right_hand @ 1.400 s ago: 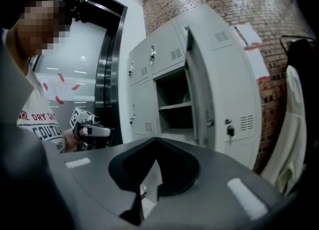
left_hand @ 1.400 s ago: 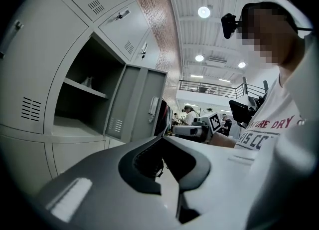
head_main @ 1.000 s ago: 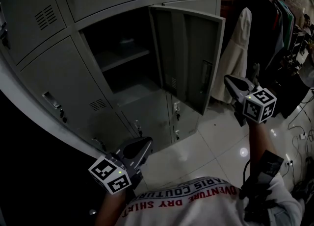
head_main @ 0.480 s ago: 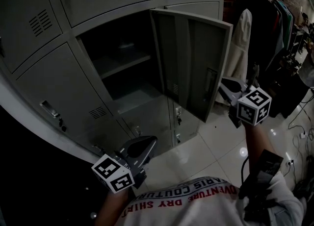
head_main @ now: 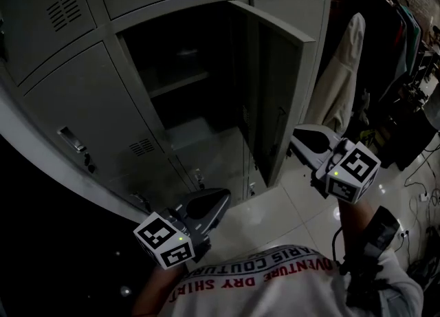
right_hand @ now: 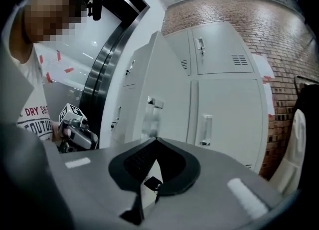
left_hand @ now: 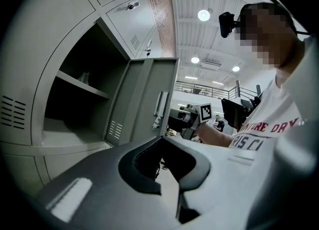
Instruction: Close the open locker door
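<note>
The grey locker door (head_main: 276, 95) stands partly open, nearly edge-on in the head view, hinged at the right of the dark compartment (head_main: 185, 82). My right gripper (head_main: 297, 141) is shut and empty, its tips at the door's outer face, just under the handle (right_hand: 152, 110); contact itself cannot be made out. My left gripper (head_main: 218, 203) hangs low in front of the lower lockers, shut on nothing. In the left gripper view the door's inner face (left_hand: 142, 107) and its latch (left_hand: 159, 110) show, with the shelf (left_hand: 79, 85) inside.
Closed lockers (head_main: 89, 109) surround the open one. A pale coat (head_main: 342, 75) and dark clothes (head_main: 395, 61) hang on a rack at the right. Cables (head_main: 419, 178) lie on the glossy tiled floor (head_main: 275, 216).
The door has swung leftward toward the compartment, from broad-on to nearly edge-on. My right gripper has moved left and down with it. The left gripper has barely shifted.
</note>
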Demonstrator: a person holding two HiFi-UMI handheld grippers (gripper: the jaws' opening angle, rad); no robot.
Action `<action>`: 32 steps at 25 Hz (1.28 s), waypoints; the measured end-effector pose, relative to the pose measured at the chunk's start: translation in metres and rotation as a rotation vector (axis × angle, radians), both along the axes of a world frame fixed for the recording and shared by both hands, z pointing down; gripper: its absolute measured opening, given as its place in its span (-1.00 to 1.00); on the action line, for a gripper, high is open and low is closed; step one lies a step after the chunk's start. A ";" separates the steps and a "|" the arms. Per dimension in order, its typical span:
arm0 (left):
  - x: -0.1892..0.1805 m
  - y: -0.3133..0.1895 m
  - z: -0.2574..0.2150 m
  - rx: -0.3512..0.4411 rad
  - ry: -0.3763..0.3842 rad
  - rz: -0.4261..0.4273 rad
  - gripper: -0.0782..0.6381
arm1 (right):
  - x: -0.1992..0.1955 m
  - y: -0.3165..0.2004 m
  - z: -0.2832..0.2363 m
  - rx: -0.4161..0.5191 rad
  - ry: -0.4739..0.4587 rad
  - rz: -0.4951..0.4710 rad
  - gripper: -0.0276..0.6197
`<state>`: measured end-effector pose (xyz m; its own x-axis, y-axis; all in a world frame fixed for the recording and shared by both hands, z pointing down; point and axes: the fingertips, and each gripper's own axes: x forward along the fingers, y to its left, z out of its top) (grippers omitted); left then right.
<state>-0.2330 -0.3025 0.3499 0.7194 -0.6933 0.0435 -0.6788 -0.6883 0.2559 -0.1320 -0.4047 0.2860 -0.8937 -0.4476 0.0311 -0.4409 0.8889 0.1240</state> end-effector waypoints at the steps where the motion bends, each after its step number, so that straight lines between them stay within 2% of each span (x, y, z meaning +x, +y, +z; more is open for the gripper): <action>1: -0.002 0.002 0.001 -0.003 0.002 -0.004 -0.77 | -0.012 0.006 -0.002 -0.001 -0.016 -0.034 -0.93; 3: -0.008 0.005 0.002 -0.007 0.006 -0.018 -0.77 | -0.036 0.014 -0.005 0.011 -0.024 -0.088 -0.93; 6: -0.020 0.010 0.006 -0.017 0.016 -0.043 -0.77 | -0.067 0.017 0.002 0.014 0.027 -0.129 -0.93; 9: -0.037 0.016 0.012 -0.032 0.019 -0.080 -0.77 | -0.103 0.024 0.007 0.027 0.052 -0.212 -0.93; 14: -0.073 0.019 0.020 -0.043 0.014 -0.153 -0.77 | -0.159 0.021 0.013 0.063 0.100 -0.268 -0.92; 21: -0.113 0.026 0.025 -0.051 0.006 -0.233 -0.77 | -0.225 -0.002 0.020 0.086 0.122 -0.289 -0.93; 32: -0.147 0.025 0.030 -0.074 0.008 -0.310 -0.77 | -0.289 -0.059 0.022 0.110 0.151 -0.209 -0.93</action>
